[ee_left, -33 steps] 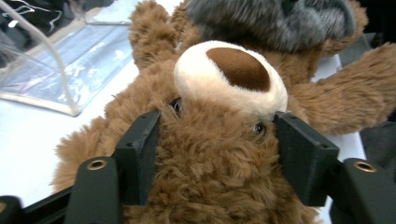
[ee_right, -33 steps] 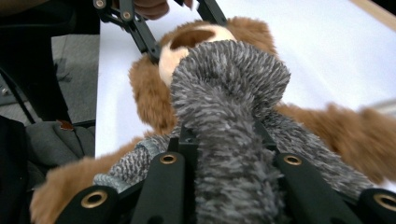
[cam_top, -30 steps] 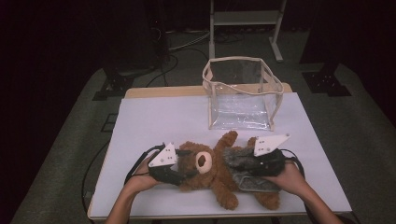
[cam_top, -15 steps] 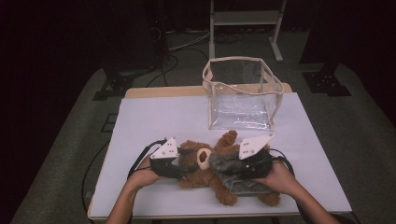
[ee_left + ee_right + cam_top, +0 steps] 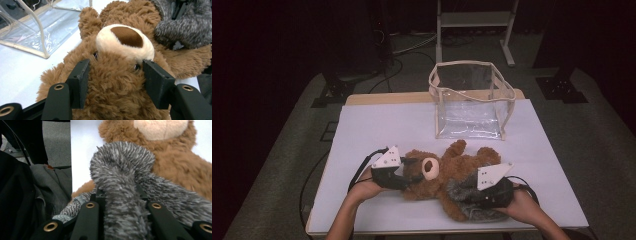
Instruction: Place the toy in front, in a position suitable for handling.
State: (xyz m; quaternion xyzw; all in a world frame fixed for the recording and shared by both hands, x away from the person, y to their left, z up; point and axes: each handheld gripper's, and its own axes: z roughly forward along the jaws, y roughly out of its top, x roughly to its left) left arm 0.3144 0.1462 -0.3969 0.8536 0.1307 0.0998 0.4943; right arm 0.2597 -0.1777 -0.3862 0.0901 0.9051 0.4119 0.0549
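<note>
Dark room, grey floor; white surface lit from above. High view: teddy bear lies on its back at 6 o'clock, head toward 9 o'clock. Grey fuzzy garment sits bunched over its lower body. Left gripper at the head, right gripper at the garment. Clear plastic bag stands open at 12 o'clock, well apart from the bear, nothing inside it.

Left gripper view: jaws have just been closing; the pads now press the fur either side of the head, below the muzzle. Clenched on the teddy bear.

Right gripper view: jaws pinch a fold of the grey fuzzy garment, which rises between them.

Judgement: dressing or undressing the bear is mid-way, and I cannot tell which. Bagging not yet started.
</note>
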